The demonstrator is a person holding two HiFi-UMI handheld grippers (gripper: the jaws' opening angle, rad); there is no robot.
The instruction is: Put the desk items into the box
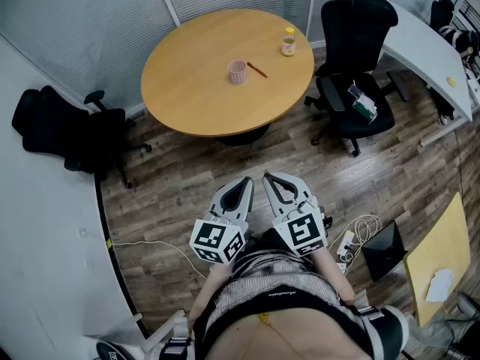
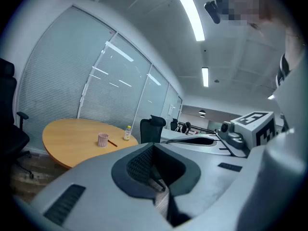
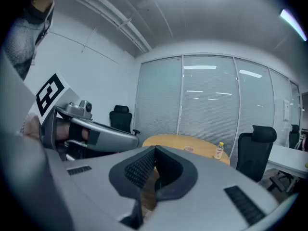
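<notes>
A round wooden table [image 1: 195,88] stands ahead of me. On it are a pink ribbed cup [image 1: 237,71], a brown pen [image 1: 257,70] beside the cup, and a small yellow-capped bottle [image 1: 289,42]. The same cup [image 2: 103,139] and bottle [image 2: 127,133] show in the left gripper view, and the bottle [image 3: 220,150] in the right gripper view. Both grippers are held close to my body, well short of the table, side by side. My left gripper [image 1: 243,182] is shut and holds nothing. My right gripper [image 1: 268,178] is shut and holds nothing. No box is in view.
Black office chairs stand at the left [image 1: 67,130] and right [image 1: 352,66] of the table. A white desk [image 1: 427,58] runs along the right. On the wood floor lie a power strip with cables [image 1: 346,244], a black panel [image 1: 382,250] and a cardboard sheet [image 1: 439,257].
</notes>
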